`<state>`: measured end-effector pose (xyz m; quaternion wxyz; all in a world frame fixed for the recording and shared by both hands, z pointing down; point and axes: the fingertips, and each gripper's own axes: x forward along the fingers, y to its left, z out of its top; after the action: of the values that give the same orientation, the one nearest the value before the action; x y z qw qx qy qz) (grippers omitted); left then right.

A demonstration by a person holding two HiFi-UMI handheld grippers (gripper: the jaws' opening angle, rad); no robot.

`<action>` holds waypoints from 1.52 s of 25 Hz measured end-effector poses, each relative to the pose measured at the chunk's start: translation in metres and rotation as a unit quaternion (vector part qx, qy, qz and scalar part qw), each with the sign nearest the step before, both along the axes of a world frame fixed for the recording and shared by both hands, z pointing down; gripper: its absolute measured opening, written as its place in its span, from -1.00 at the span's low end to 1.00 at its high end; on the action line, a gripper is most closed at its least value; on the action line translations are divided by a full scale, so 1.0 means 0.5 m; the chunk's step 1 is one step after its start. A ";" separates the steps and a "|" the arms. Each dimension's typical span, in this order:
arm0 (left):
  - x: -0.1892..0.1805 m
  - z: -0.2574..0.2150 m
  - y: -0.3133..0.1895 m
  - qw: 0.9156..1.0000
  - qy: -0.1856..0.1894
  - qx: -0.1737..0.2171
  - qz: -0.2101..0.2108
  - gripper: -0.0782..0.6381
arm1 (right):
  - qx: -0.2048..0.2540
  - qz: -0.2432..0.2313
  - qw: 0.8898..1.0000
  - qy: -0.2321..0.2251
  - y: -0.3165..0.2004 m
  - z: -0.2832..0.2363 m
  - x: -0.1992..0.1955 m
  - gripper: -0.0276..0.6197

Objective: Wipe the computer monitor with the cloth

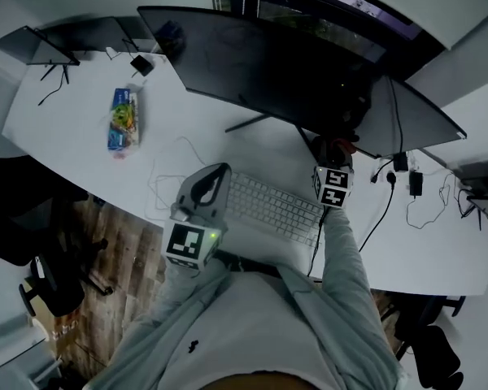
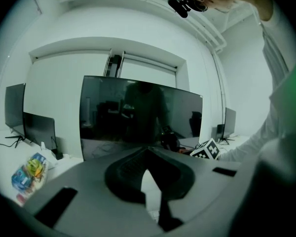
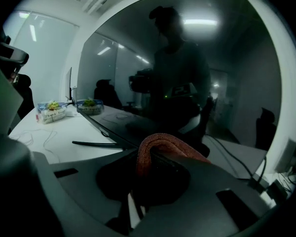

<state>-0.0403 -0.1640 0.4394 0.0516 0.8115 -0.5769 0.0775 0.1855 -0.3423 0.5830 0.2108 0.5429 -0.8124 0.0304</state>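
Head view: monitor (image 1: 293, 71) lengthwise left-to-right

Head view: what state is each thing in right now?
monitor, screen dark, upright on its stand.
cloth, folded, clamped in right tool.
right tool, shut on cloth.
left tool, shut, empty.

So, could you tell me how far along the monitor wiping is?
Done: the cloth is clamped in the right gripper. In hand: it is held near the lower edge of the monitor; contact is unclear. Left, it seems: the wiping itself. The left gripper hangs shut and empty over the keyboard.
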 end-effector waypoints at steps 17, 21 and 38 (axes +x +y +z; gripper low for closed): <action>-0.258 0.011 0.024 0.996 0.009 -0.007 -0.092 -0.73 | -0.031 -0.132 0.989 -0.064 -0.027 0.002 -0.489 -0.81; -0.314 0.026 0.031 0.995 0.004 -0.011 -0.103 -0.73 | -0.035 -0.152 0.985 -0.073 -0.032 0.006 -0.588 -0.81; -0.425 0.036 0.048 0.990 0.004 0.001 -0.144 -0.73 | -0.048 -0.236 0.969 -0.059 -0.044 0.018 -0.875 -0.81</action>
<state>-0.2526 -0.1403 0.4572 0.0632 0.7201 -0.6879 0.0656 -0.2520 -0.3643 0.5922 0.1892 0.3226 -0.9260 0.0510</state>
